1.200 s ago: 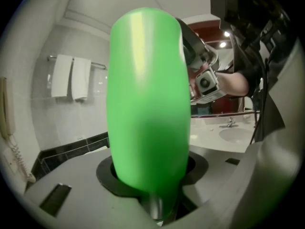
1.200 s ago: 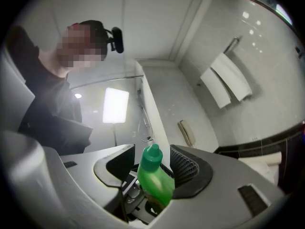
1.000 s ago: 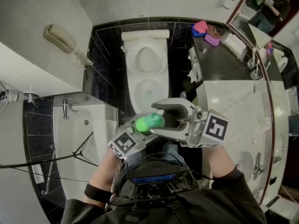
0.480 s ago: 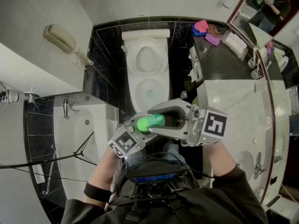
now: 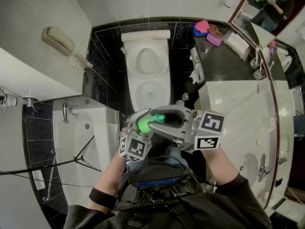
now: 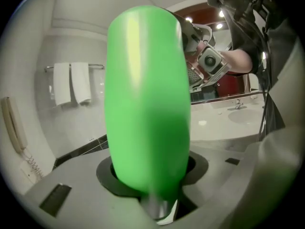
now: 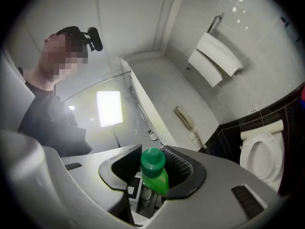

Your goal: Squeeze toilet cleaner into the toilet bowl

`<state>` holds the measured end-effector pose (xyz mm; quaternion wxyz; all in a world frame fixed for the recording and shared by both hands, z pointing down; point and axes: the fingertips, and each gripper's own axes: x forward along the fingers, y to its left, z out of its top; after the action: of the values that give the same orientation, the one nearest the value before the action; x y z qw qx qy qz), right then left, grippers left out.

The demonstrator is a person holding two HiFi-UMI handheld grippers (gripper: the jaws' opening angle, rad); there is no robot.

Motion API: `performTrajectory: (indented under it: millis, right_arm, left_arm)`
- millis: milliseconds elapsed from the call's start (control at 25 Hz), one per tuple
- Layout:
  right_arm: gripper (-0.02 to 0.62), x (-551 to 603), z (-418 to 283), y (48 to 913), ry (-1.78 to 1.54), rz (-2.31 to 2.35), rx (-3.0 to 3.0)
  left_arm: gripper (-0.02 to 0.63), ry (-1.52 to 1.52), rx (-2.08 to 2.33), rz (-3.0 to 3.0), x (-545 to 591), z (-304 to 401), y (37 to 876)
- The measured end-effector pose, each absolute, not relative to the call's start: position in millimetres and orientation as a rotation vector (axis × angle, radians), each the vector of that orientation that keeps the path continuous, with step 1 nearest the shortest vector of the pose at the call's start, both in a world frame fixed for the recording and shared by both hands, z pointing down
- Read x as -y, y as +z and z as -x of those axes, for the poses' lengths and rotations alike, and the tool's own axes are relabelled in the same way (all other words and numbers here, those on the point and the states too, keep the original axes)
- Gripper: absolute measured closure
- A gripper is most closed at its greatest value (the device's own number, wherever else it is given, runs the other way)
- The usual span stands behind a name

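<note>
Closest in, the left gripper (image 5: 142, 124) has its fingers clenched on the fat green body of the bottle (image 5: 150, 122). In the left gripper view that body fills the gap between them. The right gripper (image 5: 161, 119) comes in from the opposite side. Its fingers have just been closing, and they now clamp the bottle at its cap (image 7: 152, 159) (the cap sits squarely between the dark pads in the right gripper view). So the bottle hangs in the air between the two grippers, lying roughly level with its cap end toward the right one. In the head view it sits just short of the near rim of the bowl (image 5: 151, 92).

Beyond it stands the toilet (image 5: 143, 46), white against black tiles, lid up and bowl uncovered. To the left is a white tub (image 5: 81, 132), and above it a phone (image 5: 59, 39) hangs on the pale wall. To the right runs the marble table (image 5: 238, 104). At its far end lie pink and purple cloths (image 5: 206, 28), and a mirror (image 5: 271, 8) stands behind them. White towels (image 7: 214, 56) hang on a wall rail in the right gripper view.
</note>
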<state>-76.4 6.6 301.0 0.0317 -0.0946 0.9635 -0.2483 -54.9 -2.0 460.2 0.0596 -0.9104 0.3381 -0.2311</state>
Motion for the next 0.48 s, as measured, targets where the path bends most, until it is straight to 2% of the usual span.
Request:
performTrajectory:
  millis: [240, 480]
  right_arm:
    - [0.434, -9.3, 77.5, 316.5, -0.902, 0.341, -2.963]
    - [0.430, -10.0, 75.0, 319.4, -0.897, 0.333, -2.954]
  left_arm:
    - [0.410, -0.736, -1.068, 2.695, 0.2, 61.4, 472.0]
    - [0.410, -0.728, -1.027, 2.739, -3.2, 57.2, 475.2]
